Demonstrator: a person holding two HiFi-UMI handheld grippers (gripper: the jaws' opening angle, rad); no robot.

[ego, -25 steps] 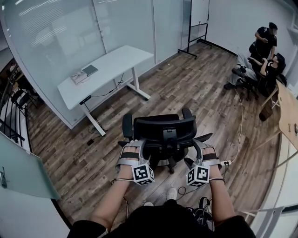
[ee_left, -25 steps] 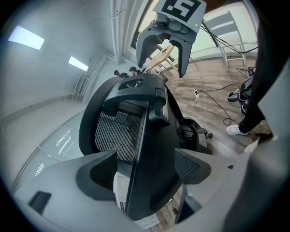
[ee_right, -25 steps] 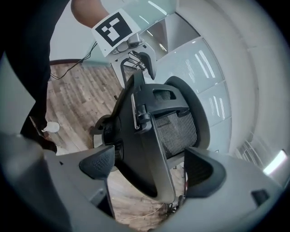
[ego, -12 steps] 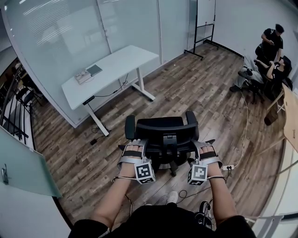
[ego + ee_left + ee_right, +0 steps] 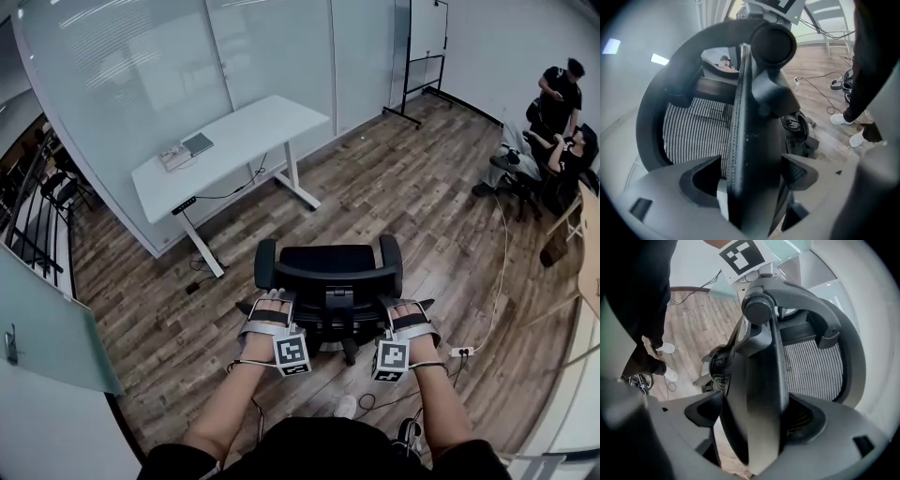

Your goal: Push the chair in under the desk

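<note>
A black mesh-backed office chair [image 5: 328, 274] stands on the wood floor, its back towards me. It faces a white desk [image 5: 234, 141] by the glass wall, with open floor between them. My left gripper [image 5: 275, 295] grips the left edge of the backrest [image 5: 754, 140], which fills the space between its jaws. My right gripper [image 5: 401, 302] holds the right edge of the backrest [image 5: 761, 380]; its jaws are closing, with the pads against the frame.
A tablet [image 5: 197, 143] and a small box [image 5: 172, 155] lie on the desk. A power strip [image 5: 459, 352] with cables lies on the floor to the right. Two people [image 5: 553, 122] are at the far right, near a wooden table [image 5: 591, 281]. A whiteboard stand [image 5: 422, 56] stands behind.
The chair and both grippers have moved forward, and the desk is somewhat nearer. Both grippers stay on the backrest's edges.
</note>
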